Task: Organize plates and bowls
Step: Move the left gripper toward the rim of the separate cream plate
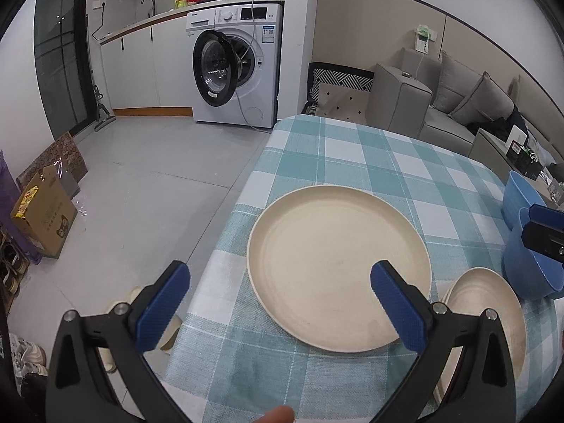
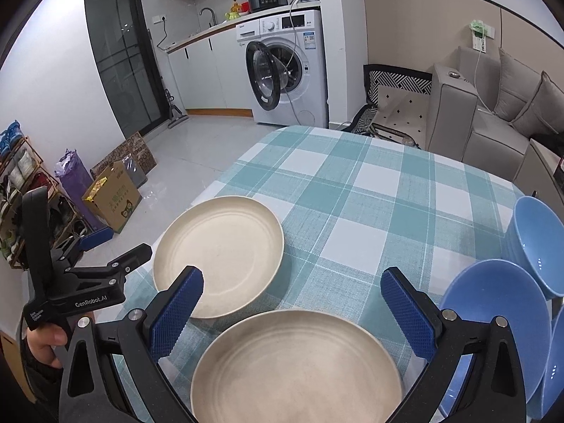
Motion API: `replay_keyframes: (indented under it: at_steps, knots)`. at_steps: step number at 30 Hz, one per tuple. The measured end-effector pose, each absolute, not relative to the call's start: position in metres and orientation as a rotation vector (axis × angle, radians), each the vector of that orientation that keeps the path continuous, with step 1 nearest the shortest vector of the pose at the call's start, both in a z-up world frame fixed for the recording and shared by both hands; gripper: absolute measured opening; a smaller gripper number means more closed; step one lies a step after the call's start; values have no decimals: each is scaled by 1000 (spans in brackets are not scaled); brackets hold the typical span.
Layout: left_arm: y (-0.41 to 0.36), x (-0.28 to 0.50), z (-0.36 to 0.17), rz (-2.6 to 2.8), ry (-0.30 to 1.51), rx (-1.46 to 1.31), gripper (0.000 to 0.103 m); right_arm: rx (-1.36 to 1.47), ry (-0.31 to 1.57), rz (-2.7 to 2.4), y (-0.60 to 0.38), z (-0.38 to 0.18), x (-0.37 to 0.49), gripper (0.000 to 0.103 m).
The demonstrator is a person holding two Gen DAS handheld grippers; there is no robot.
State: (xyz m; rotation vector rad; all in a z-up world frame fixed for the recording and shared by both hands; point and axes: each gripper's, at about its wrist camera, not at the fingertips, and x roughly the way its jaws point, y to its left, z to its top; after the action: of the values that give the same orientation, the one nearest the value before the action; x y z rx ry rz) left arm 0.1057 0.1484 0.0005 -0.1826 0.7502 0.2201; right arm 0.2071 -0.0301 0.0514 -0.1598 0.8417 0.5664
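A desk (image 2: 352, 183) under a teal checked cloth carries two empty cream plates, one far-left (image 2: 218, 255) and one nearer (image 2: 296, 370), beside empty blue bowls (image 2: 493, 331) at right. Left tool (image 1: 280, 303) and right tool (image 2: 292, 303) both hover spread wide, gripping nothing.

Cream plate (image 1: 338, 268) between spread left gripper (image 1: 280, 303) fingers (image 1: 398, 312).

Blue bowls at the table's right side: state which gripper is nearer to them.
Right. The right gripper is open beside the blue bowls, above the near cream plate. The left gripper is open farther off, over the far cream plate.
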Motion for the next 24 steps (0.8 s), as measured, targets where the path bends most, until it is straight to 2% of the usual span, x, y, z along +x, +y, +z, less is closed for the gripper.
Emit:
replay_keyframes:
  at_steps: [24]
  knots:
    - [157, 120, -30, 210, 816, -215, 101, -218, 974, 550, 6, -10, 248, 102]
